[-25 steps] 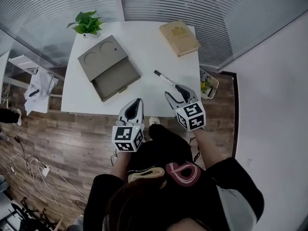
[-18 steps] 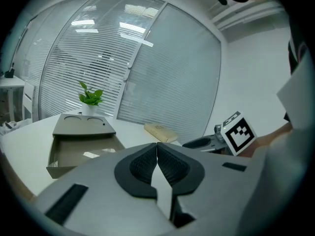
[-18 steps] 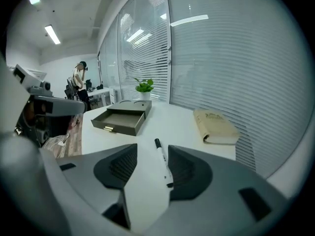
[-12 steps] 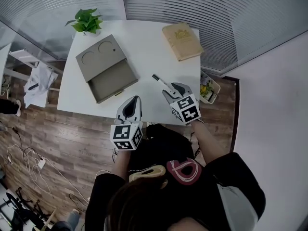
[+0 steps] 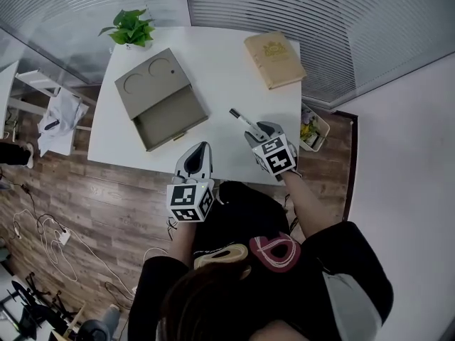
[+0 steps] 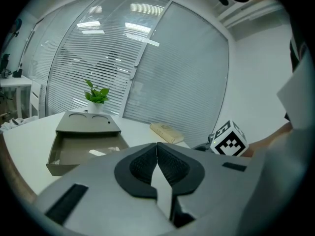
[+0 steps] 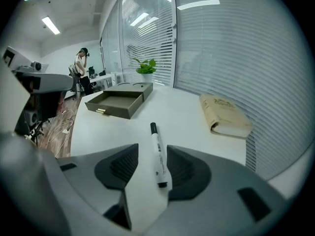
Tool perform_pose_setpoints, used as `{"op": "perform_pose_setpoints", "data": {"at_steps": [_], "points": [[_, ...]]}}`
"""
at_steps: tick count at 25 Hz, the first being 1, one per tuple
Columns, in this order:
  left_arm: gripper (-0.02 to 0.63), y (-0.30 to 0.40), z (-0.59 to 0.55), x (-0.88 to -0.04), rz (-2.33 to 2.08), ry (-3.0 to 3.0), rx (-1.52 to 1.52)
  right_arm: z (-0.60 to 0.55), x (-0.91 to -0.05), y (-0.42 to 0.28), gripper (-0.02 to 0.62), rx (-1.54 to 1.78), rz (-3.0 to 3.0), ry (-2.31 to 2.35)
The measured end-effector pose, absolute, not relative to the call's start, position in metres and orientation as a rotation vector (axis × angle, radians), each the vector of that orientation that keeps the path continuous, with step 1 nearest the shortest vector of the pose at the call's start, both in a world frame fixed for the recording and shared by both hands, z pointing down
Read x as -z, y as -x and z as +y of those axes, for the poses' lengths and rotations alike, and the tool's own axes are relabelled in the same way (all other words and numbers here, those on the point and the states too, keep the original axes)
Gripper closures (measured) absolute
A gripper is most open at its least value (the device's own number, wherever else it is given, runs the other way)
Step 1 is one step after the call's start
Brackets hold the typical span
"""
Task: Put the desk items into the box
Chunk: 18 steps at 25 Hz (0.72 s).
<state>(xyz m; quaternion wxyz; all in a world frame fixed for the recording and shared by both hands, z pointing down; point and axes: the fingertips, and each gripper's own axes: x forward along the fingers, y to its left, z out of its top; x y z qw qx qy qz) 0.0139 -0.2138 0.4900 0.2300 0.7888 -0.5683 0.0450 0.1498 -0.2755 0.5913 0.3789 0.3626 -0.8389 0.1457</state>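
Observation:
A black-and-white marker (image 5: pixel 242 119) lies on the white table (image 5: pixel 213 69), right of centre. My right gripper (image 5: pixel 261 131) is lowered over its near end. In the right gripper view the marker (image 7: pixel 157 154) lies between the open jaws, which have just been closing a little; the pads do not press it. The olive box (image 5: pixel 160 98) stands at the left with its drawer pulled out and empty (image 7: pixel 118 102). A tan book (image 5: pixel 274 59) lies at the far right corner. My left gripper (image 5: pixel 200 149) hovers shut and empty at the table's front edge, pointing at the box (image 6: pixel 83 141).
A potted plant (image 5: pixel 128 28) stands at the far left corner behind the box. A small bin (image 5: pixel 310 126) with things in it sits on the floor at the table's right. A low side table (image 5: pixel 57 119) and cables on the wooden floor are at the left.
My right gripper has come down and forward until its jaws straddle the marker's near end. The left gripper has hardly shifted.

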Motion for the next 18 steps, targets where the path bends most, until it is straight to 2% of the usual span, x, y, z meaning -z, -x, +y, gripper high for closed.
{"op": "perform_pose_setpoints", "data": {"at_steps": [18], "points": [[0.588,0.014,-0.223,-0.494,-1.565,-2.151,-0.147,-0.284,-0.624,-0.164,0.442,-0.437,-2.009,-0.897]]}}
